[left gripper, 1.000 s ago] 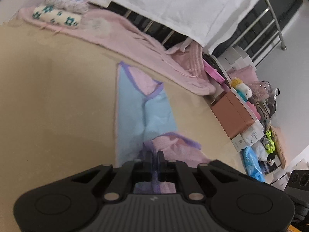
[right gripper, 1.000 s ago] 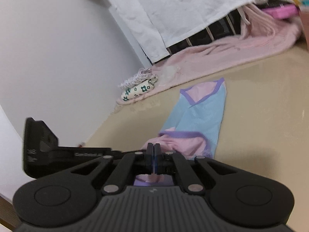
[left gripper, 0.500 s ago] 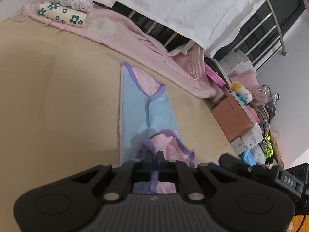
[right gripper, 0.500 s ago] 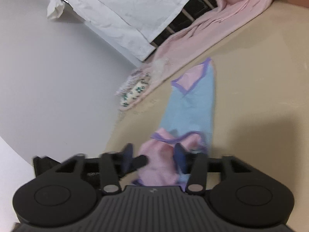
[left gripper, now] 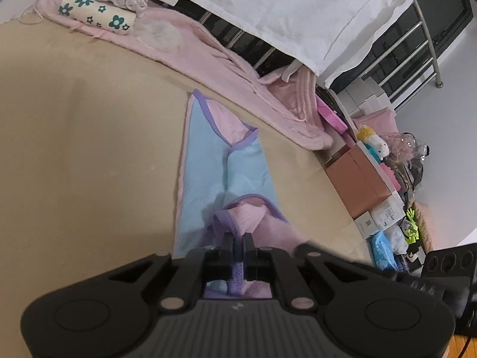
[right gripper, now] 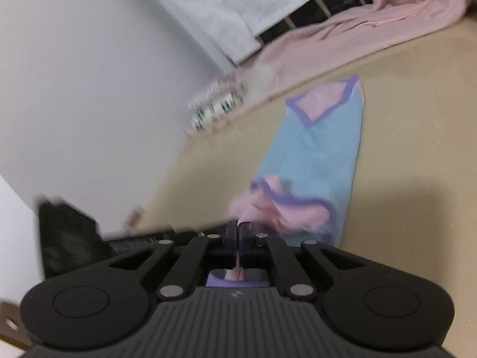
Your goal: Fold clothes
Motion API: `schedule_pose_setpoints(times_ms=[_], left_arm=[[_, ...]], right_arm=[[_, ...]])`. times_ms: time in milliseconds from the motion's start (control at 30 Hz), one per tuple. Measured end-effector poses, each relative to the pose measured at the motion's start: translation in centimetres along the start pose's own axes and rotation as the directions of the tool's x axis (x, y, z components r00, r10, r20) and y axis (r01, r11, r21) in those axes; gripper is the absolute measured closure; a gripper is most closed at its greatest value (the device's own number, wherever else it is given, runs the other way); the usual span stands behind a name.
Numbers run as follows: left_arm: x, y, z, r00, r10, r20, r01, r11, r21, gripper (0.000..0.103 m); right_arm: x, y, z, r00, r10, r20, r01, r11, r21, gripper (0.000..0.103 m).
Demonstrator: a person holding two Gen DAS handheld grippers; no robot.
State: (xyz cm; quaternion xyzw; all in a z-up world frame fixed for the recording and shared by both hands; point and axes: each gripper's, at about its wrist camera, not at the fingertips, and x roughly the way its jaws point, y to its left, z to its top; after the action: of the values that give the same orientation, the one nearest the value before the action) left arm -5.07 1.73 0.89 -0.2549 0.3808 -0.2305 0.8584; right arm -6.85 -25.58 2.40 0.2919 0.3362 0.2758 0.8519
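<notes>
A light blue garment [left gripper: 205, 161] with pink lining and purple trim lies lengthwise on the tan bed surface [left gripper: 89, 149]. Its near end is bunched and lifted. My left gripper [left gripper: 237, 240] is shut on the purple-trimmed near edge, with cloth pinched between its fingers. In the right wrist view the same garment [right gripper: 319, 152] stretches away, and my right gripper [right gripper: 237, 227] is shut on a pink fold of its near end. The other gripper's black body [right gripper: 71, 232] shows at the left of that view.
A pink blanket [left gripper: 208, 56] lies along the bed's far edge, with folded floral cloths [left gripper: 98, 12] at its left end. White sheets [left gripper: 298, 9] hang over a metal rail. Boxes, toys and bags [left gripper: 366, 179] crowd the right side. A white wall [right gripper: 89, 74] stands left.
The right gripper opened, then shut again on the garment's pink near fold. The near end has bunched up further. The left gripper kept its grip and barely moved.
</notes>
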Motion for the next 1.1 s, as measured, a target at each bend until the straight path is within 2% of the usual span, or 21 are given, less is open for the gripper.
schedule_pose_setpoints(times_ms=[67, 133, 167, 233, 267, 367, 433, 500, 533, 567, 633, 667, 700, 767, 833, 900, 1033, 1100], left_arm=[[0.1, 0.1, 0.0, 1.0, -0.003, -0.001, 0.003, 1.0, -0.001, 0.1], [0.2, 0.2, 0.0, 1.0, 0.017, 0.006, -0.017, 1.0, -0.011, 0.094], [0.2, 0.3, 0.0, 0.999, 0.03, 0.012, -0.03, 0.999, -0.02, 0.09], [-0.1, 0.6, 0.1, 0.999, 0.034, 0.018, -0.034, 0.999, -0.013, 0.087], [-1.0, 0.7, 0.0, 0.999, 0.022, 0.028, -0.022, 1.0, 0.008, 0.083], [-4.5, 0.7, -0.4, 0.998, -0.018, 0.066, 0.011, 0.993, 0.118, 0.067], [-6.7, 0.3, -1.6, 0.998, -0.023, 0.059, 0.007, 0.967, 0.254, 0.067], [-7.3, -0.4, -3.3, 0.999, -0.013, 0.029, 0.003, 0.944, 0.329, 0.068], [-7.4, -0.7, -4.1, 1.0, -0.007, 0.013, 0.002, 0.933, 0.359, 0.07], [-7.2, -1.2, -4.9, 1.0, 0.008, 0.0, -0.008, 0.917, 0.399, 0.079], [-6.1, -2.0, -6.2, 0.997, 0.076, 0.018, -0.075, 0.876, 0.476, 0.091], [-5.5, -2.4, -6.8, 0.993, 0.112, 0.032, -0.113, 0.851, 0.512, 0.092], [-5.2, -2.5, -7.1, 0.992, 0.122, 0.041, -0.125, 0.841, 0.526, 0.092], [-5.0, -2.5, -7.1, 0.993, 0.107, 0.041, -0.113, 0.845, 0.522, 0.091], [-5.1, -1.9, -6.6, 0.996, 0.086, 0.028, -0.088, 0.863, 0.497, 0.09], [-5.6, -1.0, -5.8, 0.997, 0.072, 0.03, -0.077, 0.879, 0.471, 0.081], [-7.9, 0.2, -4.5, 0.995, 0.062, 0.08, -0.091, 0.895, 0.437, 0.072], [-9.1, 0.5, -4.1, 0.995, 0.051, 0.082, -0.082, 0.893, 0.442, 0.069]], right_arm=[[-0.6, -1.4, 0.4, 0.998, 0.057, 0.013, -0.058, 0.995, 0.082, 0.102], [-0.3, -2.8, 0.3, 0.999, 0.049, 0.005, -0.049, 0.989, 0.137, 0.101], [-0.1, -3.4, 0.2, 0.999, 0.032, 0.001, -0.032, 0.987, 0.157, 0.1], [0.1, -3.6, -0.1, 0.998, -0.07, -0.006, 0.07, 0.986, 0.153, 0.098], [0.1, -3.5, -0.3, 0.993, -0.114, -0.005, 0.114, 0.983, 0.141, 0.097], [-1.7, -1.2, -1.0, 0.983, -0.179, 0.042, 0.178, 0.984, 0.016, 0.09], [-3.4, 1.3, -1.9, 0.978, -0.189, 0.091, 0.199, 0.974, -0.105, 0.085], [-4.0, 3.4, -3.0, 0.979, -0.174, 0.101, 0.193, 0.956, -0.221, 0.084], [-3.8, 4.1, -3.7, 0.985, -0.152, 0.077, 0.167, 0.952, -0.257, 0.084], [-3.3, 4.5, -4.3, 0.988, -0.142, 0.051, 0.151, 0.946, -0.288, 0.084], [-1.6, 4.7, -5.4, 0.98, -0.199, 0.008, 0.191, 0.928, -0.32, 0.085], [-1.0, 4.4, -5.8, 0.97, -0.244, 0.011, 0.234, 0.914, -0.332, 0.088], [-0.6, 4.2, -6.1, 0.96, -0.28, 0.017, 0.269, 0.901, -0.34, 0.089], [-1.4, 4.6, -6.1, 0.955, -0.295, 0.034, 0.287, 0.888, -0.359, 0.088], [-2.8, 6.0, -6.7, 0.963, -0.255, 0.088, 0.266, 0.843, -0.467, 0.079], [-2.6, 7.3, -7.7, 0.973, -0.22, 0.067, 0.214, 0.765, -0.608, 0.047], [-2.1, 9.7, -9.4, 0.986, -0.164, 0.0, 0.092, 0.555, -0.827, 0.047], [-0.7, 9.3, -9.0, 0.981, -0.179, -0.076, 0.031, 0.528, -0.849, 0.053]])
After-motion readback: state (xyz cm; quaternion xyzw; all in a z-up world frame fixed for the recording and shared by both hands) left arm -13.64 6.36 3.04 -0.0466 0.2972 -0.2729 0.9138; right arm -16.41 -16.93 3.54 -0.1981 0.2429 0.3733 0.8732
